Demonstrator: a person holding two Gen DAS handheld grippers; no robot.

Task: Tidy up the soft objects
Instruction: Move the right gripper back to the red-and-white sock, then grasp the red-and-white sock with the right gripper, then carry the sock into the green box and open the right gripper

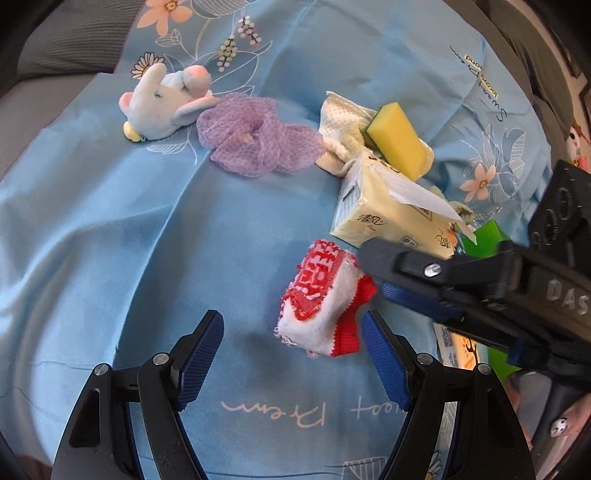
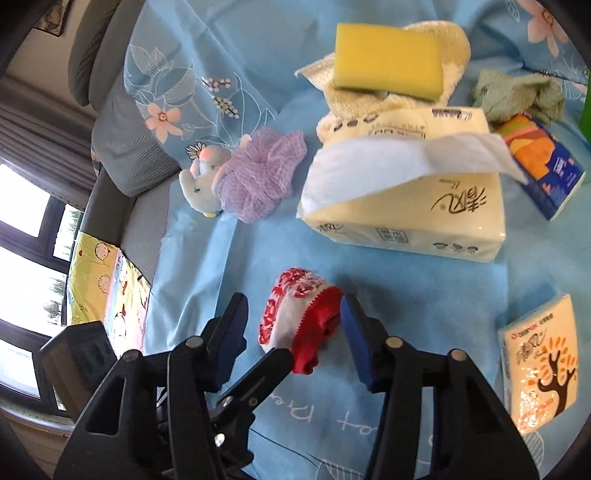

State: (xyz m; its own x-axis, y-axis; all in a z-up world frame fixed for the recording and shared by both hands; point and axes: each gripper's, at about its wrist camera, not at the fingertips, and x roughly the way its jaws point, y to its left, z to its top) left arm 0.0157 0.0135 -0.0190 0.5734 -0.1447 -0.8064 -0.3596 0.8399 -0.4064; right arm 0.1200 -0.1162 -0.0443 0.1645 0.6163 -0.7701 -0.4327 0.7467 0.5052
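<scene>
- A light blue bedsheet [image 2: 424, 291] printed with pale flowers and leaf outlines covers the surface.
- Grey ribbed cushions [image 2: 140, 147] sit along its far left edge.
- A yellow cartoon-print cloth [image 2: 99, 288] hangs beside them.
- Dark-framed windows [image 2: 26, 236] glow with bright daylight; grey curtains [image 2: 48, 147] hang above.
- A framed picture [image 2: 55, 16] hangs on the beige wall.

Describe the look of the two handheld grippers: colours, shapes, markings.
Both are black plastic. The left gripper has angled linkage arms with silver pivot pins and ribbed blue finger pads. The right gripper matches it; in the left view its body carries raised letters reading DAS. No cables show.
</scene>
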